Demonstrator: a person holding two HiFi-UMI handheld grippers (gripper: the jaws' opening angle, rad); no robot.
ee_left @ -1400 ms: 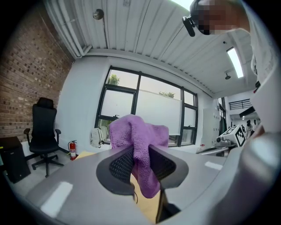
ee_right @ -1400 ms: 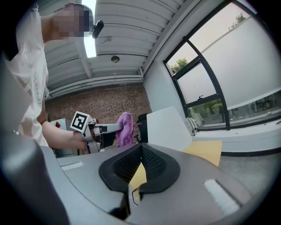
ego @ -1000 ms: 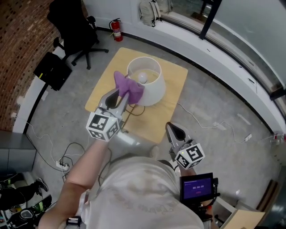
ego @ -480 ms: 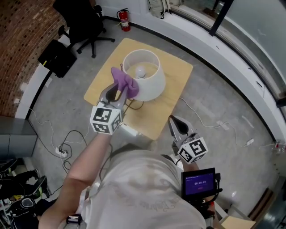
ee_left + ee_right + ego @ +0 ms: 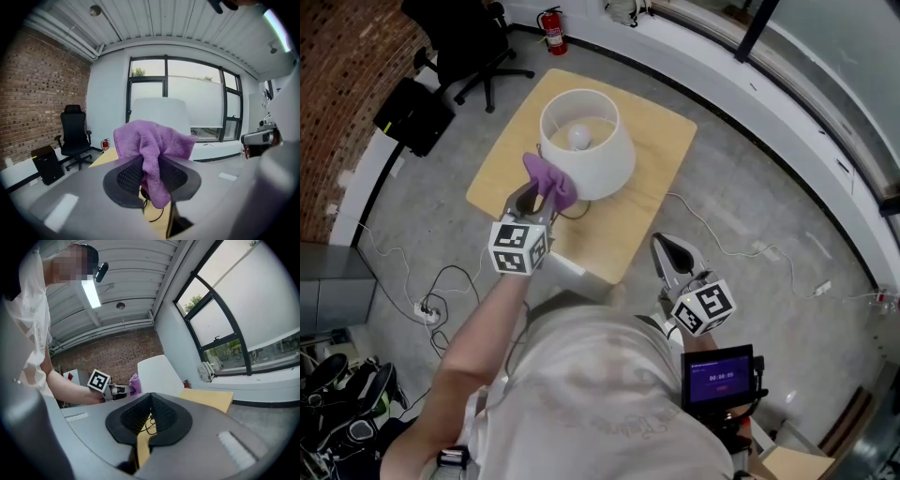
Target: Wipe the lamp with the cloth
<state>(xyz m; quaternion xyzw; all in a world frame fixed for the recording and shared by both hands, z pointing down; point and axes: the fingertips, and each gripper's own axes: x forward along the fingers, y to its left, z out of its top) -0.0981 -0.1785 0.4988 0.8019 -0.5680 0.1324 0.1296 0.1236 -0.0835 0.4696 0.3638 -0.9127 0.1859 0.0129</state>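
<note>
Grey concrete floor (image 5: 750, 187) spreads under a light wooden worktop (image 5: 656, 141), seen from above my head. On that worktop stands the lamp (image 5: 602, 161). Its white, cone-shaped shade is open at the top, and the round bulb (image 5: 579, 138) shows inside.

The purple cloth (image 5: 548, 178) sits at the shade's left flank, on the side nearest me. It is either touching the shade or just beside it, and I cannot tell which. My left gripper (image 5: 536, 195) pinches that cloth. Its jaws are closed on a fold, with the fluffy bulk bunched above the jaw tips and a tail hanging below them. In the left gripper view the white shade rises directly behind the cloth. A thin dark cable (image 5: 574, 214) loops on the worktop beneath the cloth and the shade.

My right gripper (image 5: 667, 251) is held well apart from the lamp, off the worktop's near edge at the right, and points towards it. Its jaws are pressed together at the tips with nothing between them.

Farther out, a black office chair (image 5: 464, 42) and a red fire extinguisher (image 5: 551, 28) stand by the far wall. A brick wall (image 5: 333, 112) runs along the left, and a white cord (image 5: 705, 227) trails across the floor at the right.
</note>
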